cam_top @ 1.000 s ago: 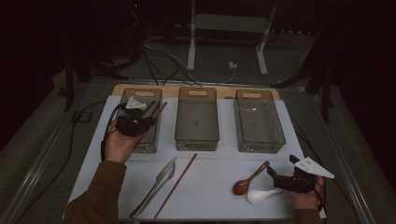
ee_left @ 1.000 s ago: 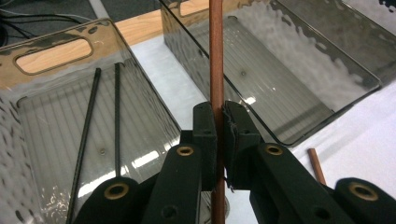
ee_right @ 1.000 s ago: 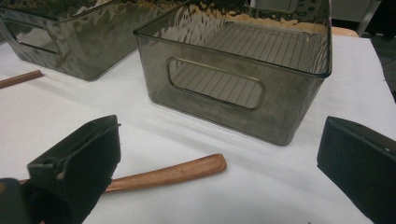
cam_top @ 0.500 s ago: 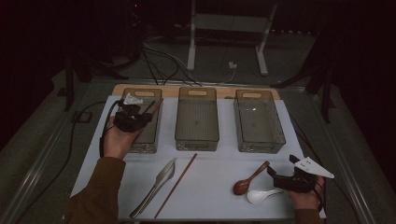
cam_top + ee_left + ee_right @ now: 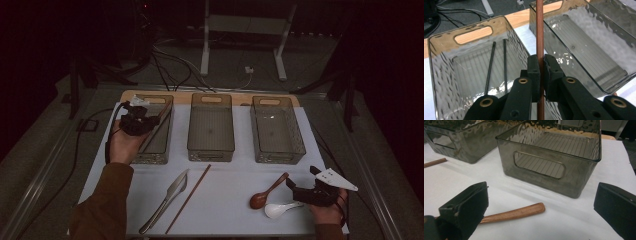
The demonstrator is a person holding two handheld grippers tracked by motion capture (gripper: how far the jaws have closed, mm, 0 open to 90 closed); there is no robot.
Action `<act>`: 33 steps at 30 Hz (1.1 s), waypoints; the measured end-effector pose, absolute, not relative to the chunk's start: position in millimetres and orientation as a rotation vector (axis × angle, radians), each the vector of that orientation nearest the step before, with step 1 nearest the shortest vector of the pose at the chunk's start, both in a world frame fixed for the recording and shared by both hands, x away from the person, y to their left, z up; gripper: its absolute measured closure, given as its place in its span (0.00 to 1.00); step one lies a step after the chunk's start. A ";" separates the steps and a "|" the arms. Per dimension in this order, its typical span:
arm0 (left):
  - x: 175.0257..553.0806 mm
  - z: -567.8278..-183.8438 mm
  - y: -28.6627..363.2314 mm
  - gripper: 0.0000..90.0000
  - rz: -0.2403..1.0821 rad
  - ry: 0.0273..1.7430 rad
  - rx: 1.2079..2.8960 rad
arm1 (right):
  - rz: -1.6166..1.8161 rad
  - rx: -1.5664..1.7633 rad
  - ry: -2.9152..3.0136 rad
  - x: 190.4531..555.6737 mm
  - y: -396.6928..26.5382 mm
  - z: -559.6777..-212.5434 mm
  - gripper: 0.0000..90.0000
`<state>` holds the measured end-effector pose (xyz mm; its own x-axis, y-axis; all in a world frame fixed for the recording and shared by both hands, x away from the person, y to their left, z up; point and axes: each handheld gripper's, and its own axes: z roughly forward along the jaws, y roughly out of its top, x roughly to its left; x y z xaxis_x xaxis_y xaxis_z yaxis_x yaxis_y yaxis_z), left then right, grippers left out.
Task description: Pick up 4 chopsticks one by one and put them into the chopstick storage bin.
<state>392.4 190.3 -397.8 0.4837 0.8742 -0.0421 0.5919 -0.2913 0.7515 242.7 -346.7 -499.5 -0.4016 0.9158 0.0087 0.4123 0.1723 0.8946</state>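
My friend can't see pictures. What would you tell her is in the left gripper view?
A black two-jaw claw pinches a reddish-brown wooden chopstick upright above a smoky clear plastic bin that has two thin black chopsticks lying in it. A second smoky plastic bin stands to its right on the white table.

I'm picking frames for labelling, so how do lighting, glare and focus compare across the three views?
High view: dim, surroundings nearly black, left gripper murky. Left gripper view: brighter, wooden chopstick sharp, glare speckles the left bin. Right gripper view: bin crisp, near jaws soft, wooden spoon handle casts a faint shadow.
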 end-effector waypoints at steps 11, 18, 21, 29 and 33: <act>404.9 -404.3 194.1 0.95 0.490 1.232 2.008 | 1.181 1.252 1.901 243.1 -346.9 -499.8 0.00; 409.8 -406.9 196.5 0.95 0.484 1.243 1.999 | 1.182 1.252 1.902 243.4 -346.9 -500.0 0.00; 411.3 -408.3 196.3 0.95 0.482 1.246 2.000 | 1.182 1.254 1.901 243.5 -346.9 -500.1 0.00; 416.4 -410.3 198.8 0.95 0.482 1.264 1.991 | 1.182 1.253 1.899 243.5 -347.4 -500.0 0.00; 418.2 -411.2 198.7 0.95 0.483 1.259 1.992 | 1.182 1.252 1.900 243.6 -347.3 -500.1 0.00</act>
